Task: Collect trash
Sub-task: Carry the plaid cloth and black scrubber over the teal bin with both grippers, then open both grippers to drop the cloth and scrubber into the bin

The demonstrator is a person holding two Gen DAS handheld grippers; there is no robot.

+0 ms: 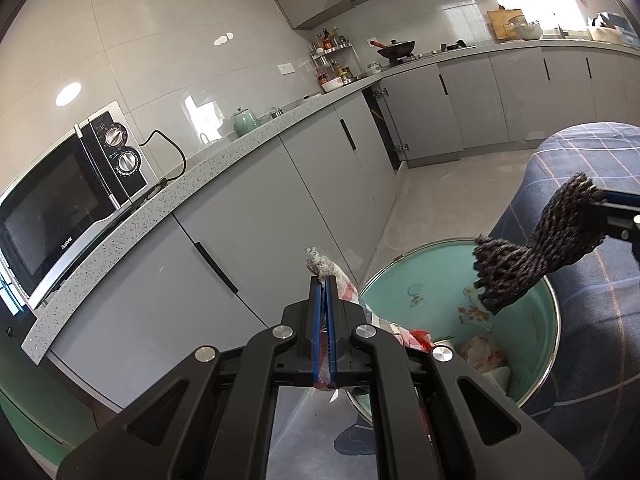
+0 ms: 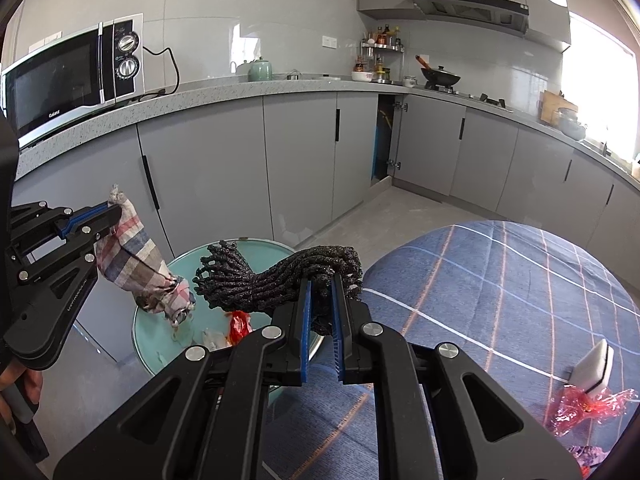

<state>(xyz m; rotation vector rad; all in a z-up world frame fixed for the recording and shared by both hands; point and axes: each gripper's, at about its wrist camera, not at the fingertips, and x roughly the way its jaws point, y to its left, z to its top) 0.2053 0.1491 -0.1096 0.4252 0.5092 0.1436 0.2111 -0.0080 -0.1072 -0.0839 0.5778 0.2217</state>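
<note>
Dark knotted netting (image 2: 280,276), coarse and rope-like, bunches at centre frame in the right wrist view, clamped between the blue pads of the right gripper (image 2: 321,280) above the round mint-green bin (image 2: 156,340) at lower left. At left of the frame, the left gripper (image 2: 114,211) is clenched on a limp checked cloth (image 2: 132,256) hanging over the bin's rim. A crinkled red wrapper (image 2: 588,406) lies on the blue checked quilt (image 2: 500,280) at lower right.

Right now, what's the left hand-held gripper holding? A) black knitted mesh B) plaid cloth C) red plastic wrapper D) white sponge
B: the left hand-held gripper is shut on the plaid cloth, which hangs over the teal bin; the black knitted mesh is in the right hand-held gripper.
</note>
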